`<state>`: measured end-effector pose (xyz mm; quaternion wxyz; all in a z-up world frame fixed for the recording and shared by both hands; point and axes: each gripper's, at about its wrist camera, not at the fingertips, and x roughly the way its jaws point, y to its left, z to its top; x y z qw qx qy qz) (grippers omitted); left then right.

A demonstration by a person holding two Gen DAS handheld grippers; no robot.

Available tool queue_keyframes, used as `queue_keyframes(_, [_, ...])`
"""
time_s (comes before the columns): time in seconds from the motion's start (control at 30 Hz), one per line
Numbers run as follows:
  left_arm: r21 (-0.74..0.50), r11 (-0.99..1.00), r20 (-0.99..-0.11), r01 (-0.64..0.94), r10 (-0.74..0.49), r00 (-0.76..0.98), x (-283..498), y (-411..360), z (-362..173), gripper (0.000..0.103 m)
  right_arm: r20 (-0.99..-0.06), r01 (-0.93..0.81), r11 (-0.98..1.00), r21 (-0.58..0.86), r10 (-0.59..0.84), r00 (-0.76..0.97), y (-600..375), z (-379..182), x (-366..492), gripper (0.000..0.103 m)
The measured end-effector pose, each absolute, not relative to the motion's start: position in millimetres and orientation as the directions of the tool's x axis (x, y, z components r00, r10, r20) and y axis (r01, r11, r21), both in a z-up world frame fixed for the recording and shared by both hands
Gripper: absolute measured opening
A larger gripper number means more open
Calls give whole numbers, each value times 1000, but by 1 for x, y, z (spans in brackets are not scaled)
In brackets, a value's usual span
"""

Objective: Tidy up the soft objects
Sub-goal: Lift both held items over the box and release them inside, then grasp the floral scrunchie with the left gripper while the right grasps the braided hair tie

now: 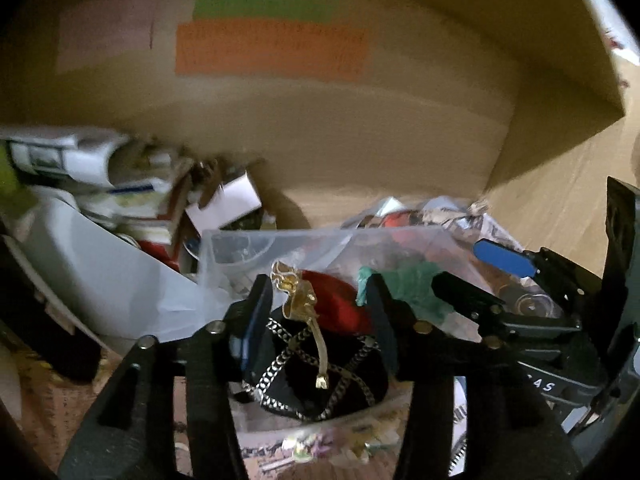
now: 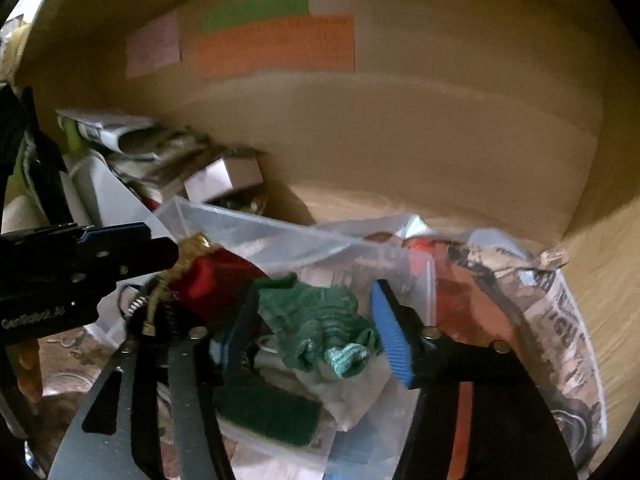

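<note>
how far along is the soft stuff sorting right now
Early to midway, as far as can be seen. In hand: the left gripper straddles a black pouch with silver chain trim and red fabric, over the clear plastic box. The right gripper brackets a green knitted cloth, not visibly clamped. Left: the newspaper-print plastic bag. Nothing visibly finished.

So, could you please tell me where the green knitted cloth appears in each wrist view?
Left wrist view: the green knitted cloth is right of centre, just beyond the left claw.
Right wrist view: it is at centre, between the right claw's fingers.
Shared landmark: the orange label on the cardboard box.
</note>
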<state>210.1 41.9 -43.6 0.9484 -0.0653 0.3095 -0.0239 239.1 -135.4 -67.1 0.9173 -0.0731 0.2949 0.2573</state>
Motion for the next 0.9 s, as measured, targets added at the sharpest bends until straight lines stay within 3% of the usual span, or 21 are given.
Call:
queue_keyframes(0.23, [-111,994,-502,-2,-54,863,164,43,-23,75,-498,-535,845,9,468,730,-149,-41,198,81])
queue_keyframes(0.37, [-97,995,-491,-21,-30,870,142,43,-27,91,-482,-534,845,7,471,739,-160,-39,176,82])
queue_keyframes(0.57, [-62,997,-522,-35,-3,853,117,40,-46,94,-524,-535,845,13,461,716,-177,-56,149,84])
queue_keyframes(0.9, [-81,996,-630,-26,-31,776,99,34,-93,94,-698,-574,815,80,457,552,-167,-120,131,84])
